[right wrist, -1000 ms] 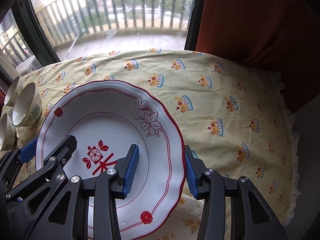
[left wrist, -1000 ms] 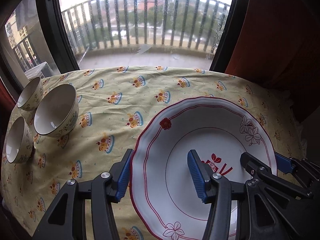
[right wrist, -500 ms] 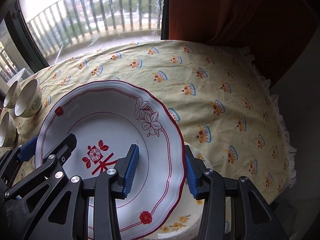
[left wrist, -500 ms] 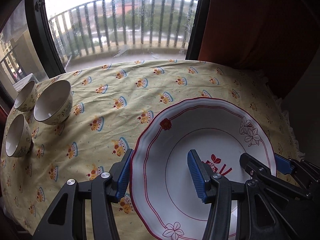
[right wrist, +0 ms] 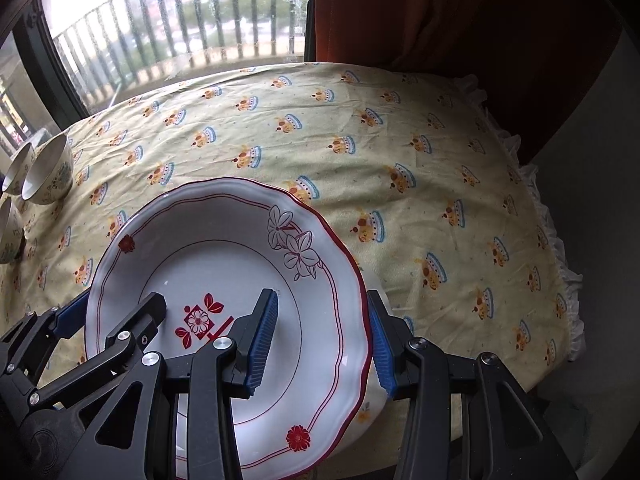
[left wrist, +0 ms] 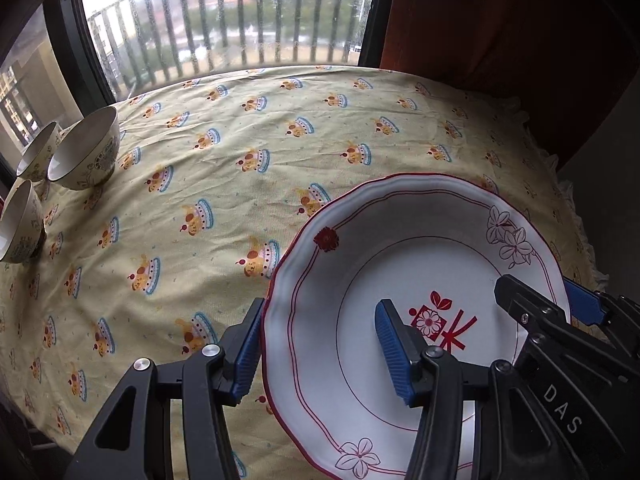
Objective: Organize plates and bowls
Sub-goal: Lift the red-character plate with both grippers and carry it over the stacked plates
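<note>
red-trimmed plate (left wrist: pixel 420 280) is pinched at opposite rims by left gripper (left wrist: pixel 324 350) and right gripper (right wrist: pixel 322 338); keep it level, i'd say, lowering evenly onto the tablecloth (left wrist: pixel 240 128).

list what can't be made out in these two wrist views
- What lies under the plate: right wrist view shows only a pale rim poking out; the plate hides the rest.
- Third bowl: cut off by the left edge in the left wrist view.
- Whether either hand-held gripper, left or right, presses the plate rim: pads straddle it, contact unclear.
- Plate's near edge: hidden behind gripper bodies in both views.
</note>
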### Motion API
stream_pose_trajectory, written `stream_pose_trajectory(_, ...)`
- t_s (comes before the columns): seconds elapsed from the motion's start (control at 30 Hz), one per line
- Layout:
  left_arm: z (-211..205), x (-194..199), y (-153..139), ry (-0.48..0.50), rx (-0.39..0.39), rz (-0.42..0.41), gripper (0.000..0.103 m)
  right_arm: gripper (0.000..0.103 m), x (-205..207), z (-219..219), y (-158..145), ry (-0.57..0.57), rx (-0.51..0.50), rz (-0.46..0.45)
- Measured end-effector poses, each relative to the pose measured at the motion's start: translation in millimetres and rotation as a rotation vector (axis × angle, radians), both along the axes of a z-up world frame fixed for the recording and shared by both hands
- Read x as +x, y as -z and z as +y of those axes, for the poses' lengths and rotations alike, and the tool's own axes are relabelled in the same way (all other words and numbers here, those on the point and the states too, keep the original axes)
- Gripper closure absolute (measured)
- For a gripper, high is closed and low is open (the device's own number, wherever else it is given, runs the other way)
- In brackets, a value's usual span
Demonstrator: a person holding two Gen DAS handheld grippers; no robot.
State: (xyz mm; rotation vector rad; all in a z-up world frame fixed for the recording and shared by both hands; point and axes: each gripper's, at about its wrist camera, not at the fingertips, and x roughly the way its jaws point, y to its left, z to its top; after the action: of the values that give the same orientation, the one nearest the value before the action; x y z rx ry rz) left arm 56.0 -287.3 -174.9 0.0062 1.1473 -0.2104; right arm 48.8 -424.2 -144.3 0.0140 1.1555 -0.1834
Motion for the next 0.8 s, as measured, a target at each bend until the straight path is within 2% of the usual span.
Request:
stream_pose_trajectory(0.4,-41,-6,24,-0.076,0.043,0.053,0.048,0.054,2,-41,33,-0.095,0.002,0.085)
stream_pose_trajectory(0.63,-45,-9,32,-0.139,0.048,0.064,0.048,0.054,8,-49,44,-0.147,0.015,0.11)
stream_pose_trajectory(0.8,-45,-12,31,-0.162,0.056,0.042,0.048,0.054,10,-48,44,-0.182,0.009,0.109)
